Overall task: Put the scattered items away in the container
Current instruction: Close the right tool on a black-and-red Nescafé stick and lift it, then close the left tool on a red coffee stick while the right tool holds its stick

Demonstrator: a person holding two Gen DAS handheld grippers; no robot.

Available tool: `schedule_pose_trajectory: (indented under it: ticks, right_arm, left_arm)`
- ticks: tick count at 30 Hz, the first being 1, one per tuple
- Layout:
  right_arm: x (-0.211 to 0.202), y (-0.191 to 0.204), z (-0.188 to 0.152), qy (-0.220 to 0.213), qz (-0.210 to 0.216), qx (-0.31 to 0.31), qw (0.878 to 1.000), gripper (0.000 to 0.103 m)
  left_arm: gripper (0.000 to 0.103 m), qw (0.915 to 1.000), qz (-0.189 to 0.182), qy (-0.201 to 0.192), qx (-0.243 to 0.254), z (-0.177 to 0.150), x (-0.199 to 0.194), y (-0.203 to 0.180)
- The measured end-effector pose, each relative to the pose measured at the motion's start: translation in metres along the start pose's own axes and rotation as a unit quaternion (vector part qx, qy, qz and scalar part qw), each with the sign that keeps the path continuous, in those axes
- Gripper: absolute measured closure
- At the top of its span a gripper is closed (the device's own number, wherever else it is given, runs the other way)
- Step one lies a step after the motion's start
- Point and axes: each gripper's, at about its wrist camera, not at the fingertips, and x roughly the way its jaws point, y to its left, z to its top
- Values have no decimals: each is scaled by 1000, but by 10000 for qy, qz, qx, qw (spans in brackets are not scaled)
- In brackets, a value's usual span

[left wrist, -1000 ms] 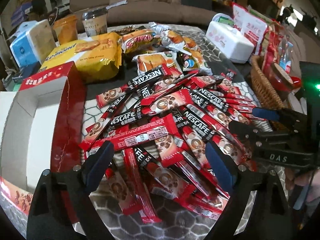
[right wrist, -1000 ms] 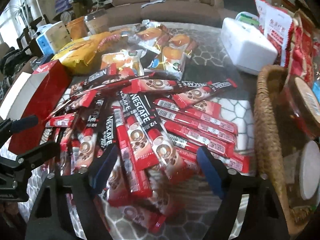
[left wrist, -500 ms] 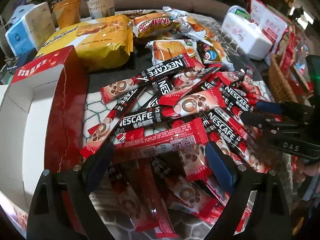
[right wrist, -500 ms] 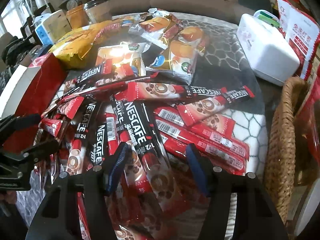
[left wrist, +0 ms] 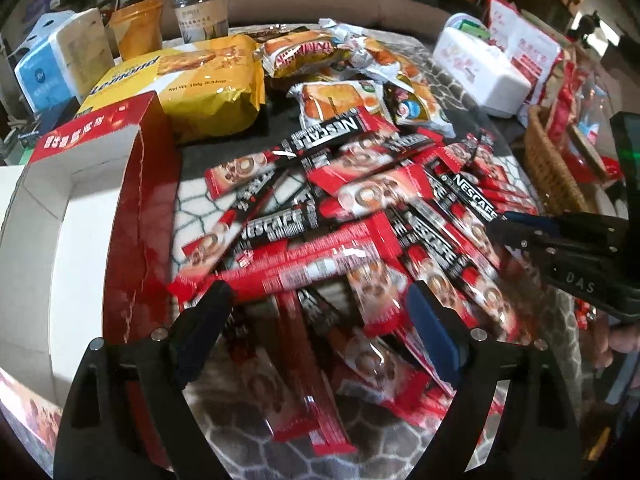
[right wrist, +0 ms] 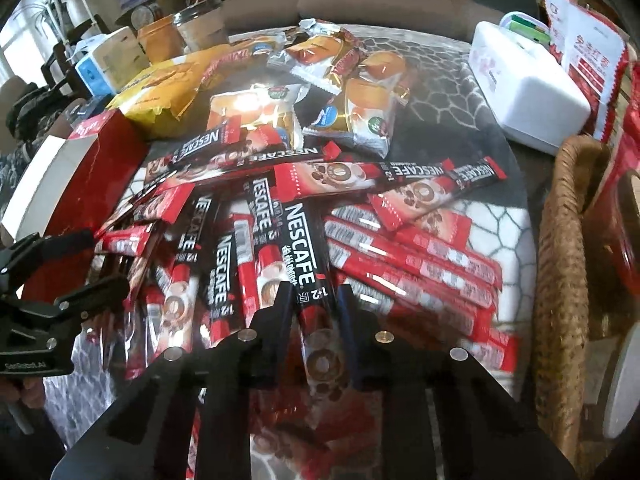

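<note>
Cardboard box (left wrist: 80, 216), red outside and white inside, stands open at the left of the surface (right wrist: 448, 92), just beside the Nescafé stick pile (left wrist: 360, 220). Left gripper (left wrist: 316, 312) hovers wide over the sticks, pinching none. Right gripper (right wrist: 314, 300) is closing, narrow, around one black-and-red Nescafé stick (right wrist: 304, 248).

My left gripper (left wrist: 316, 320) and right gripper (right wrist: 313, 306) are black frames with blue-padded jaws, silver screws behind them, and white lettering stamped on the side.
</note>
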Motion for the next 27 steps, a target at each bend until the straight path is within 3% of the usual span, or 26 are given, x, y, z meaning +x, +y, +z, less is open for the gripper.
schedule_pose_trajectory:
  ticks: [7, 11, 14, 16, 17, 18, 22, 27]
  right_arm:
    - [-16, -1, -25, 29, -23, 203, 9998, 84]
    - [-25, -2, -40, 35, 51, 329, 9994, 84]
    - [-30, 0, -52, 29, 114, 392, 9992, 84]
    - [-33, 1, -57, 11, 136, 423, 9990, 84]
    - [-35, 1, -60, 4, 165, 449, 9989, 84]
    - [-36, 1, -62, -6, 197, 469, 9987, 84]
    - [-42, 2, -66, -69, 256, 513, 9983, 84]
    - [-48, 1, -66, -135, 302, 543, 9980, 84]
  left_arm:
    - [15, 9993, -328, 185, 62, -18, -9, -25]
    - [15, 9989, -289, 359, 80, -28, -7, -40]
    - [16, 9975, -331, 589, -200, -33, 1, -41]
    - [22, 9966, -333, 651, -376, -36, 6, -38]
    - [32, 9965, -323, 655, -402, -36, 8, -38]
    - [32, 9969, -252, 635, -390, -36, 8, -39]
    - [32, 9959, -181, 749, -471, -30, 8, -40]
    - [28, 9967, -126, 530, -607, -17, -2, -40]
